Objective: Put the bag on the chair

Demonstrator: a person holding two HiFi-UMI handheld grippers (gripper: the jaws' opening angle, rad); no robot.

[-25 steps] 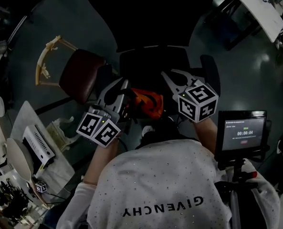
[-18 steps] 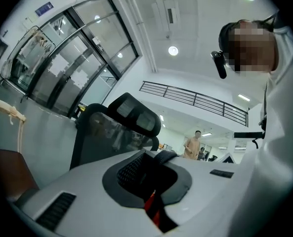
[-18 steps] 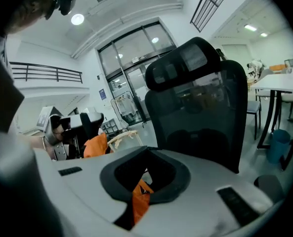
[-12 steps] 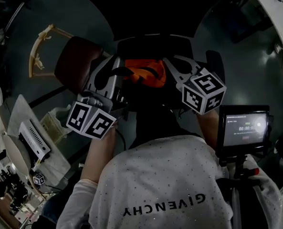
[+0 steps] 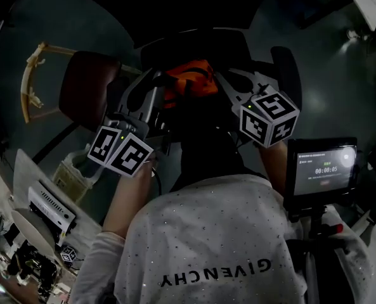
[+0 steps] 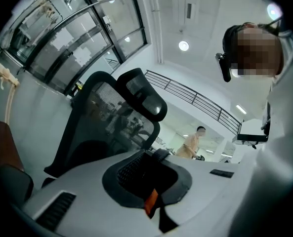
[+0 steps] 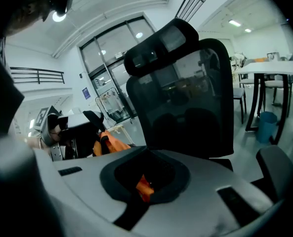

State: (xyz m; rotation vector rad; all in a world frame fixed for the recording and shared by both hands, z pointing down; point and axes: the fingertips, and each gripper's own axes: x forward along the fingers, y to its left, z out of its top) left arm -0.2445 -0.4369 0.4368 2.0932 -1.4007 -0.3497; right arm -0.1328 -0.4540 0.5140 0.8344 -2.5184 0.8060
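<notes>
Orange fabric bag (image 5: pixel 189 84), pinched in the closed jaws of left gripper (image 6: pixel 153 206) and right gripper (image 7: pixel 142 190), is held before black mesh office chair (image 7: pixel 195 98).

The left gripper (image 5: pixel 152 91) and right gripper (image 5: pixel 231 82) have swung forward, away from the person's body. They have carried the bag (image 5: pixel 189 84) from just short of the chair (image 5: pixel 194 42) to over its seat.
</notes>
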